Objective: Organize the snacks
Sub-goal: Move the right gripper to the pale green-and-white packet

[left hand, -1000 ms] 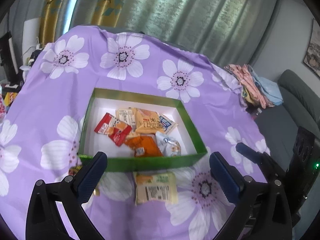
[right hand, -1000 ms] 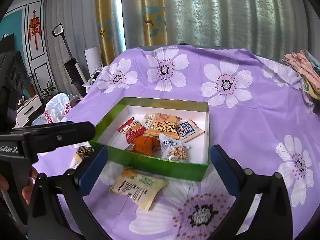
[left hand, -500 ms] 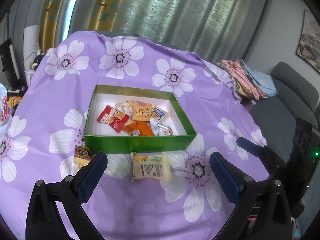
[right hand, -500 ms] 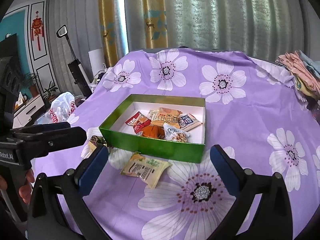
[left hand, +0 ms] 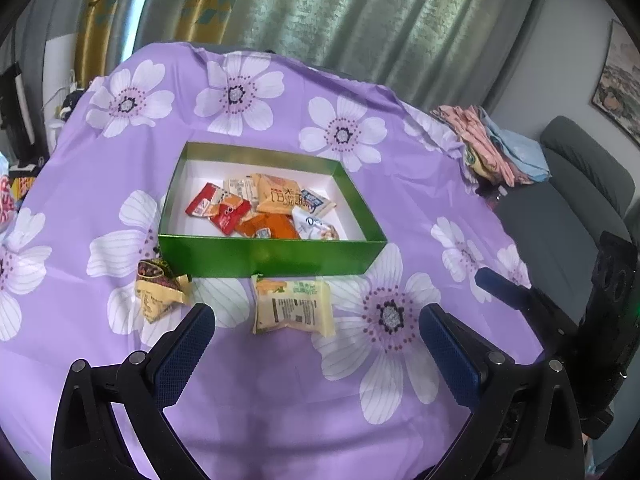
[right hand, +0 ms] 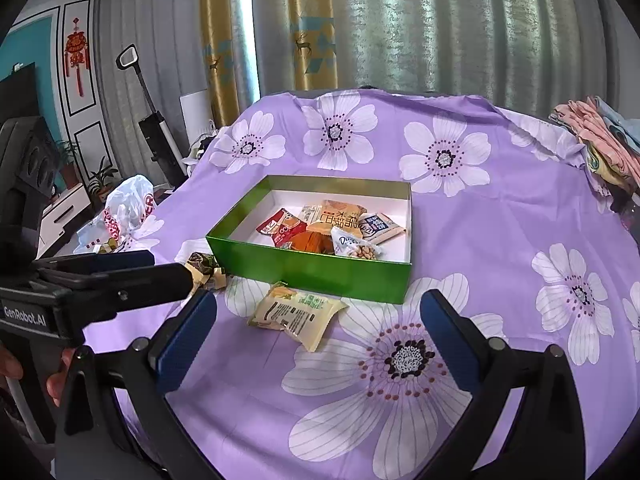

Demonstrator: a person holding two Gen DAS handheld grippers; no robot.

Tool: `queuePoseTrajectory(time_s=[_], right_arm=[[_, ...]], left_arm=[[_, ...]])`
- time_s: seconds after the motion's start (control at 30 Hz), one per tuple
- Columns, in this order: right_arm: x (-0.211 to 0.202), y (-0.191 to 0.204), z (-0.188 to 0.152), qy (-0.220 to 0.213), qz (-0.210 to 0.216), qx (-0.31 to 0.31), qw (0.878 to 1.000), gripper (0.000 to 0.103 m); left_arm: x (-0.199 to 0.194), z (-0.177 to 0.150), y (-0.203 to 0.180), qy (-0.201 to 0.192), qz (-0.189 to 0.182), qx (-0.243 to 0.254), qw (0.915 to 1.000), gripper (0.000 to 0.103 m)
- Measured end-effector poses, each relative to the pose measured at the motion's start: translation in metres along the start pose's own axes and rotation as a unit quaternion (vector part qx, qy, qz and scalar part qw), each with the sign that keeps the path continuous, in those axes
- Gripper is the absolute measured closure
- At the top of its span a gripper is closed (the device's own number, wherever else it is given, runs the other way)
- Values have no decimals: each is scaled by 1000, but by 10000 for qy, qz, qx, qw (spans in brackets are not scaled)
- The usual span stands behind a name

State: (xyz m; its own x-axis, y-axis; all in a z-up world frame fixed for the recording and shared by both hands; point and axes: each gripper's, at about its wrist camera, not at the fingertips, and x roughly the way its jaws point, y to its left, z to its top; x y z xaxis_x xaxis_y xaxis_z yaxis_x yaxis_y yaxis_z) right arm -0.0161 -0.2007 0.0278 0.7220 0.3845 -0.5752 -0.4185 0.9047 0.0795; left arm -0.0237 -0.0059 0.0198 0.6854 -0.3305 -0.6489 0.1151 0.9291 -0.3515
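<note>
Purple floral tablecloth (left hand: 280, 400): both grippers held wide apart, empty.
Pale yellow snack packet (left hand: 294, 306) lies flat beside green box (left hand: 272, 256), ahead of left gripper (left hand: 316, 356) and right gripper (right hand: 318, 334).

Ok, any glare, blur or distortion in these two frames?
Left wrist view: strong fisheye bending, dark corners, snacks in the green box slightly soft. Right wrist view: bright window strip between the curtains blown out, sheen on the box wall, pale packet readable.

Home living room: curtains (right hand: 400, 32), grey sofa (left hand: 576, 200), upright vacuum (right hand: 154, 120), potted plants (right hand: 100, 176), framed picture (left hand: 618, 84).
</note>
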Motion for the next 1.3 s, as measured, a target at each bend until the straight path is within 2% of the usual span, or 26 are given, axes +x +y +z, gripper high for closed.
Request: queuePoseTrajectory(time_s=[0.27, 0.47, 0.77, 0.9, 1.07, 1.3], right_arm=[[9, 1, -5, 116, 76, -5, 9999, 1], [21, -2, -15, 296, 138, 71, 9994, 1], [56, -5, -42, 865, 321, 139, 9956, 1], [70, -8, -48, 1022, 508, 229, 9932, 1], [89, -6, -56, 1227, 680, 204, 9899, 6], [118, -9, -56, 1388, 841, 285, 9863, 20]], left_arm=[[9, -5, 5, 122, 18, -75, 9999, 2], [27, -15, 14, 369, 32, -182, 9991, 2], [59, -30, 34, 818, -31, -526, 9953, 2], [72, -32, 42, 932, -196, -670, 9932, 2], [89, -26, 46, 966, -256, -687, 9926, 2], [115, -17, 47, 1022, -290, -680, 9920, 2]])
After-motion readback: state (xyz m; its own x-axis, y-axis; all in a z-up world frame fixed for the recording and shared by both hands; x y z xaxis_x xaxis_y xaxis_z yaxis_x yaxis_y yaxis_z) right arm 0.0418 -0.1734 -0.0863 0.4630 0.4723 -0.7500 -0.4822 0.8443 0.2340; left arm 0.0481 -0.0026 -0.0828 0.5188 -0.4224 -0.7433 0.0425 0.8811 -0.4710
